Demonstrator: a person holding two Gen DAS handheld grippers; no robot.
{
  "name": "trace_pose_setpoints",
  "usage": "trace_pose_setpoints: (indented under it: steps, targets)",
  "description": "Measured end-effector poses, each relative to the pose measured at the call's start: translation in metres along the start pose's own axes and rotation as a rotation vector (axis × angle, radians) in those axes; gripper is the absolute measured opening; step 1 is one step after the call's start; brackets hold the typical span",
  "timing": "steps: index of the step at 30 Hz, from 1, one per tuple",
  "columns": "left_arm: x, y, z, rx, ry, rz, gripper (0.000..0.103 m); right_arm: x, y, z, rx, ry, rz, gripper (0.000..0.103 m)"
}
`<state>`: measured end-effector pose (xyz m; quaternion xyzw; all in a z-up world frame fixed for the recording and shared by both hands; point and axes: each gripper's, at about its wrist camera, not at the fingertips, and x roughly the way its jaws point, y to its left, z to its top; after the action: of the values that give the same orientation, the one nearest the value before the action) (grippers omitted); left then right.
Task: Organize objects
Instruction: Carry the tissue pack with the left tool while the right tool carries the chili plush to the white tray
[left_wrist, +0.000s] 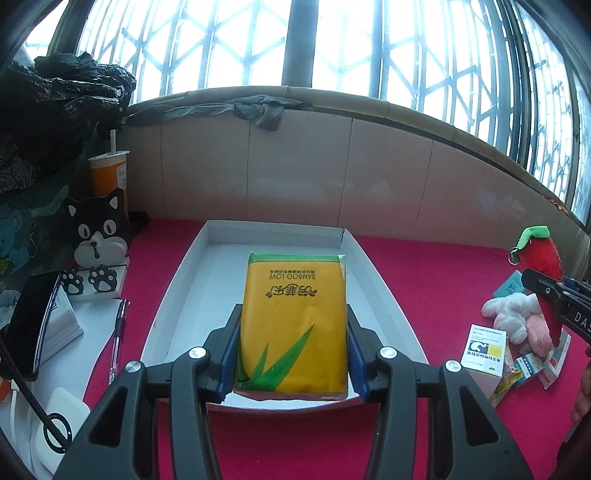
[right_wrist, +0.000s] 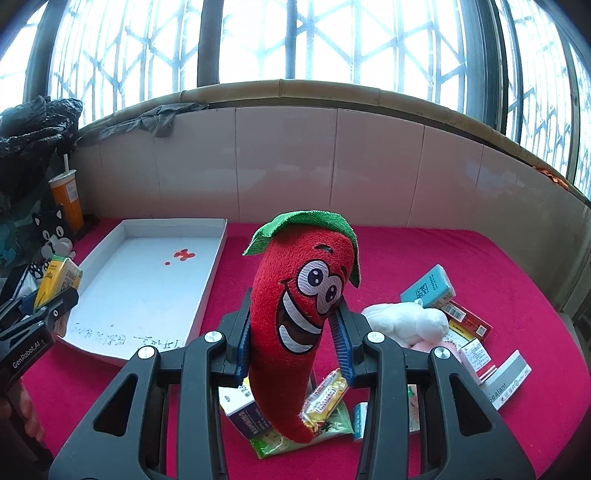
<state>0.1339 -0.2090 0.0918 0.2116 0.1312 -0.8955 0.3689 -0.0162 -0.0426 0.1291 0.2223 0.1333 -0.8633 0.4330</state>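
My left gripper (left_wrist: 293, 332) is shut on a yellow "Bamboo Love" tissue pack (left_wrist: 295, 280), its blue pads pressing on both long sides. The pack hangs over the white tray (left_wrist: 177, 273) on the red cloth. In the right wrist view that same pack (right_wrist: 59, 277) and left gripper (right_wrist: 48, 306) show at the far left, beside the tray (right_wrist: 147, 288), whose floor is bare apart from a red stain. My right gripper (right_wrist: 293, 314) is shut on a red chili plush (right_wrist: 295, 280) with a green cap, held upright above a pile of small packets. The chili (left_wrist: 543, 251) also shows at the right edge of the left wrist view.
A white and pink plush (right_wrist: 410, 321) and several small boxes and packets (right_wrist: 461, 325) lie right of the tray. On the left stand a black cat holder (left_wrist: 98, 232), an orange cup (left_wrist: 109, 173), a pen (left_wrist: 119, 332) and a phone (left_wrist: 33, 325). A tiled wall runs behind.
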Motion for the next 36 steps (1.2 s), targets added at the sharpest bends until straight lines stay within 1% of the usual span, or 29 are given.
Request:
trace_pose_setpoints:
  steps: [11, 13, 20, 22, 26, 31, 33, 36]
  targets:
    - [0.012, 0.006, 0.026, 0.039, -0.02, 0.061, 0.049, 0.013, 0.027, 0.018, -0.027, -0.008, 0.044, 0.037]
    - [0.017, 0.007, 0.031, 0.045, -0.012, 0.077, 0.049, 0.015, 0.032, 0.022, -0.031, -0.013, 0.054, 0.037]
    - [0.038, 0.014, 0.042, 0.041, 0.017, 0.098, 0.049, 0.024, 0.046, 0.041, -0.037, -0.021, 0.084, 0.037]
    - [0.046, 0.017, 0.045, 0.037, 0.034, 0.104, 0.049, 0.03, 0.052, 0.044, -0.043, -0.005, 0.101, 0.037]
    - [0.059, 0.026, 0.049, -0.002, 0.076, 0.081, 0.049, 0.049, 0.059, 0.049, -0.028, 0.06, 0.145, 0.037]
    - [0.077, 0.035, 0.054, -0.031, 0.113, 0.079, 0.049, 0.071, 0.071, 0.052, -0.037, 0.115, 0.16, 0.037]
    - [0.085, 0.039, 0.055, -0.047, 0.131, 0.074, 0.049, 0.082, 0.077, 0.053, -0.032, 0.147, 0.18, 0.037]
    - [0.096, 0.041, 0.061, -0.044, 0.142, 0.077, 0.049, 0.096, 0.085, 0.055, -0.022, 0.182, 0.196, 0.037]
